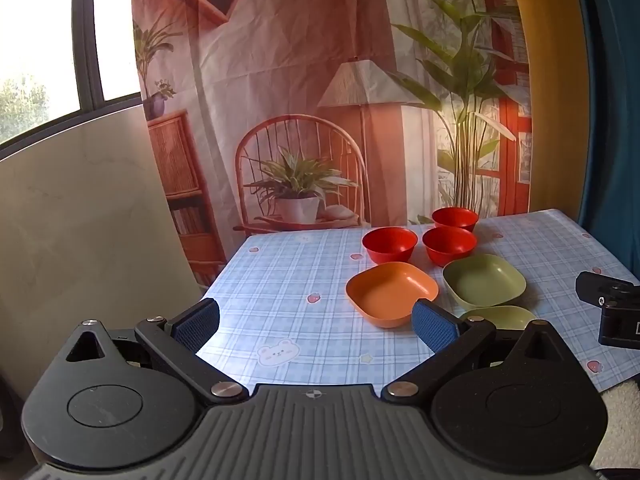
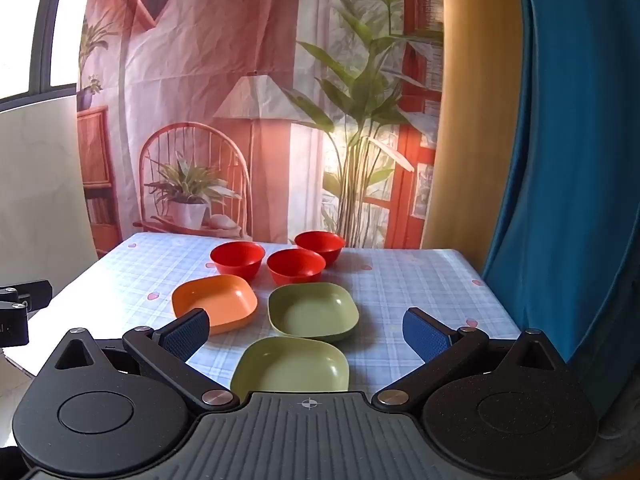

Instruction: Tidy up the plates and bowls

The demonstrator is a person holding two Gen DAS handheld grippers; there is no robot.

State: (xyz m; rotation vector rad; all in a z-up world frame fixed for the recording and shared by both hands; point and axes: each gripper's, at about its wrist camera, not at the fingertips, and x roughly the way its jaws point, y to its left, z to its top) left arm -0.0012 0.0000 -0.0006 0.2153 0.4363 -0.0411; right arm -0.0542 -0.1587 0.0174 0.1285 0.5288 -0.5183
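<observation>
Both the left gripper (image 1: pixel 316 322) and right gripper (image 2: pixel 306 330) hover with fingers spread wide and empty above the checked counter (image 2: pixel 400 292), where three red bowls (image 2: pixel 296 266), an orange plate (image 2: pixel 214 302) and two green plates (image 2: pixel 312 312) sit clustered, unobstructed.

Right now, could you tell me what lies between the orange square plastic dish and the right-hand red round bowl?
The middle red round bowl sits there, seen best in the right wrist view.
</observation>
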